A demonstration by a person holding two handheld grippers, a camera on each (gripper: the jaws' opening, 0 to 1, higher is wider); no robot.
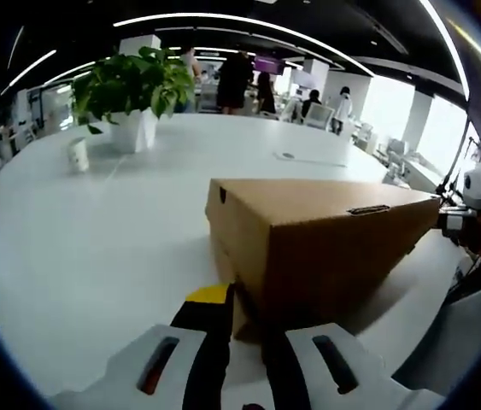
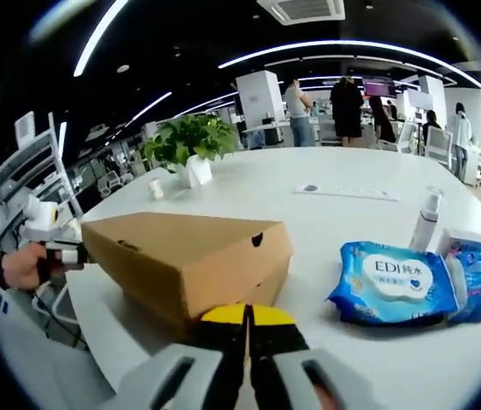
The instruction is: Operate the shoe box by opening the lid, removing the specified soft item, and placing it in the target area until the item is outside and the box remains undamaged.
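A brown cardboard shoe box (image 1: 325, 239) lies on the white table with its lid down. My left gripper (image 1: 240, 312) is at the box's near corner. One jaw, with a yellow tip, shows in front of the cardboard. The other jaw's tip is hidden behind the box's lower edge, so cardboard sits between the jaws. The right gripper view shows the same box (image 2: 180, 248) with my left gripper (image 2: 73, 250) held by a hand at its far end. My right gripper (image 2: 246, 316) is shut, yellow tips pressed together against the box's near end. From the left gripper view it (image 1: 449, 220) touches the box's far end.
A blue pack of wet wipes (image 2: 402, 286), a white spray bottle (image 2: 425, 218) and a small carton (image 2: 460, 243) lie right of the box. A potted plant (image 1: 133, 94) and a paper cup (image 1: 78, 154) stand farther back. People stand beyond the table (image 1: 69, 248).
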